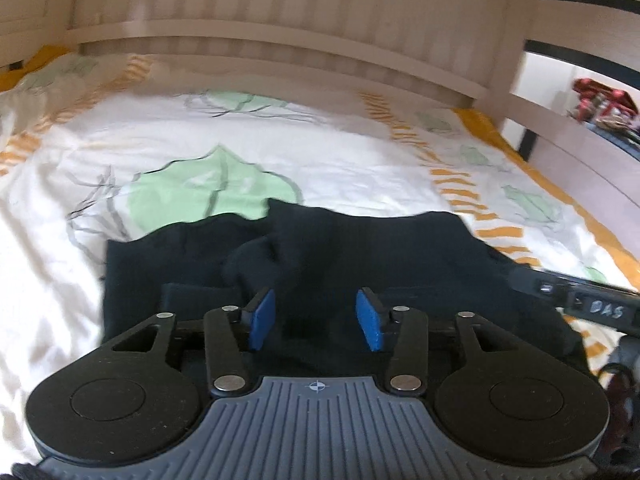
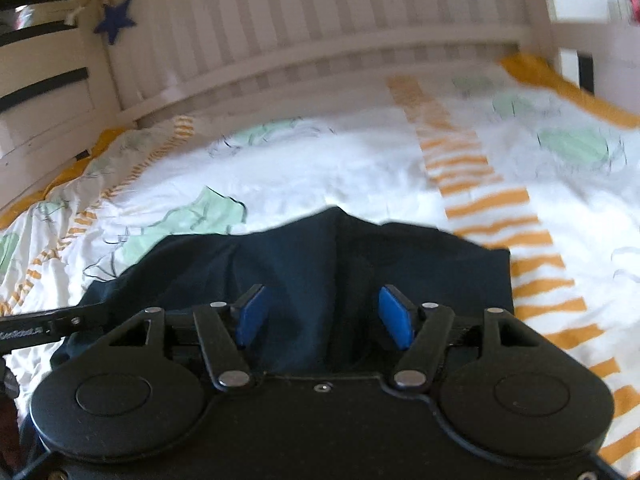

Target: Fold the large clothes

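Note:
A dark navy garment lies bunched and partly folded on the bed, near the lower middle of both views. A rolled lump of its cloth sits just ahead of the left pad. My left gripper hovers over the garment with its blue pads apart and nothing pressed between them. My right gripper stands open the same way over the garment's right half, where a crease runs up toward a raised peak. Each gripper's arm shows at the edge of the other's view.
The bed cover is white with green leaves and orange stripes and spreads out beyond the garment. A white slatted bed rail closes the far side. A blue star hangs on the rail at the left. Coloured items lie beyond the right rail.

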